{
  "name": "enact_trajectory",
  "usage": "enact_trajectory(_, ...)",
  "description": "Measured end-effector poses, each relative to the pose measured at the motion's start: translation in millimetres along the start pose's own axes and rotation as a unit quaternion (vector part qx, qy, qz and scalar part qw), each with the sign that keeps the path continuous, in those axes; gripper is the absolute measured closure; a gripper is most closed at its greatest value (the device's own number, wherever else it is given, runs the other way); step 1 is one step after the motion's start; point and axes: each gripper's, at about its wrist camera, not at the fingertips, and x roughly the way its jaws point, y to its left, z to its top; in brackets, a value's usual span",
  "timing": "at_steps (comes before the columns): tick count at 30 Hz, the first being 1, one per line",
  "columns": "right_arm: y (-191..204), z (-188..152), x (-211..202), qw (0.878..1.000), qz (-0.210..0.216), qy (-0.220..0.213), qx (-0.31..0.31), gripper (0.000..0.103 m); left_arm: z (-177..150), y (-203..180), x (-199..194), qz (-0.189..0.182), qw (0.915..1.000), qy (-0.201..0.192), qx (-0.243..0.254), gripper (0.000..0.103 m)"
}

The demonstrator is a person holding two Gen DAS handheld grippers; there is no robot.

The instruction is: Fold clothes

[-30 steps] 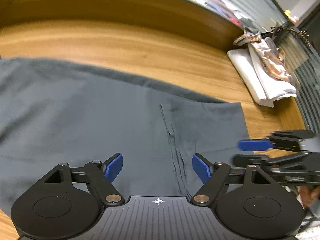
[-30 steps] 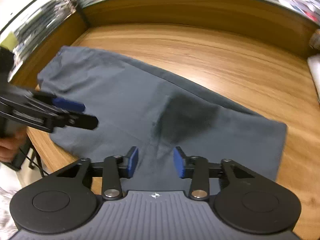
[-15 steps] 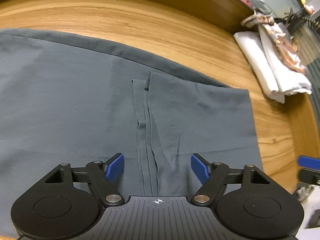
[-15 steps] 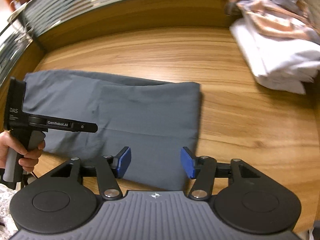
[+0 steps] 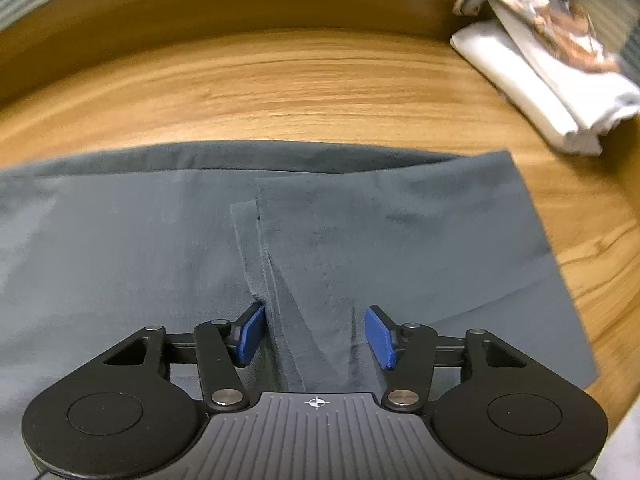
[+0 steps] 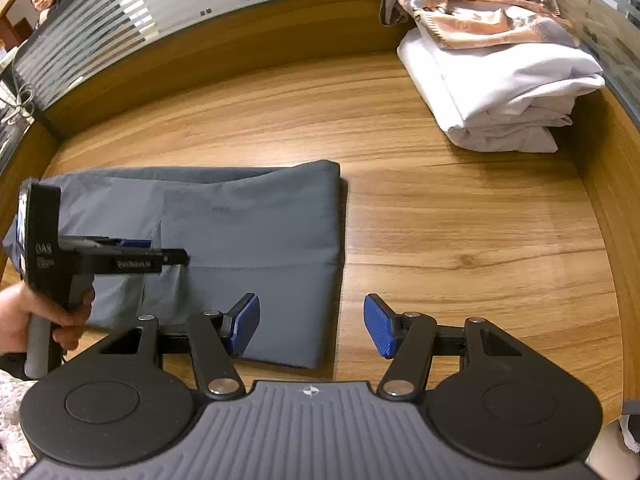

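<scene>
A dark grey garment (image 5: 400,248) lies flat on the wooden table (image 5: 320,80), with a folded flap and a crease running down its middle. My left gripper (image 5: 316,334) hovers low over that crease near the garment's front edge, open, with nothing between its blue pads. In the right wrist view the garment (image 6: 248,224) ends in a straight right edge. My right gripper (image 6: 312,326) is open over that edge's front corner, one pad above cloth and the other above bare wood. The left gripper (image 6: 160,251) shows side-on there, held by a hand (image 6: 24,320).
A stack of folded white clothes (image 6: 500,92), topped by a crumpled beige patterned cloth (image 6: 480,12), sits at the back right by the table's raised wooden rim (image 6: 240,40). Bare wood (image 6: 460,240) lies right of the garment. People are behind the striped glass partition (image 6: 120,8).
My right gripper has swung from over the garment's middle to its right edge. My left gripper has come lower over the central crease, its pads slightly closer together.
</scene>
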Motion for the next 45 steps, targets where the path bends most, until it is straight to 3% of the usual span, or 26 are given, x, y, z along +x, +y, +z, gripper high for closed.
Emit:
enact_trajectory(2, -1, 0, 0, 1.000, -0.002, -0.001, 0.002, 0.039, 0, -4, -1, 0.002, 1.0000, -0.007, 0.006, 0.057)
enact_trajectory(6, -2, 1, 1, 1.000, -0.004, -0.002, 0.003, 0.039, 1, -9, -3, -0.003, 0.9998, -0.014, 0.013, 0.083)
enact_trajectory(9, 3, 4, 3, 1.000, -0.003, 0.000, -0.004, 0.039, 2, -5, -6, -0.012, 0.9998, -0.015, 0.008, 0.088)
enact_trajectory(17, 22, 11, 10, 1.000, -0.005, 0.000, -0.021, 0.039, 5, 26, -33, -0.039, 0.9984, -0.034, -0.021, 0.090)
enact_trajectory(22, 37, 13, 14, 1.000, -0.004, -0.001, -0.015, 0.039, 11, 65, -49, -0.053, 0.9976, -0.029, -0.035, 0.093)
enact_trajectory(26, 52, 14, 22, 1.000, -0.001, 0.005, -0.012, 0.039, 20, 98, -63, -0.058, 0.9977, -0.029, -0.019, 0.094)
enact_trajectory(35, 91, 12, 51, 1.000, -0.001, 0.009, 0.013, 0.039, 34, 188, -72, -0.017, 0.9997, -0.015, 0.001, 0.094)
enact_trajectory(41, 106, 10, 73, 0.999, -0.021, 0.009, 0.033, 0.039, 29, 239, -76, 0.023, 0.9996, 0.018, 0.001, 0.094)
enact_trajectory(44, 106, 11, 85, 0.999, -0.023, 0.010, 0.049, 0.039, 26, 259, -76, 0.043, 0.9987, 0.026, -0.013, 0.090)
enact_trajectory(45, 105, 12, 89, 0.998, -0.020, 0.011, 0.054, 0.039, 25, 265, -76, 0.043, 0.9984, 0.028, -0.022, 0.083)
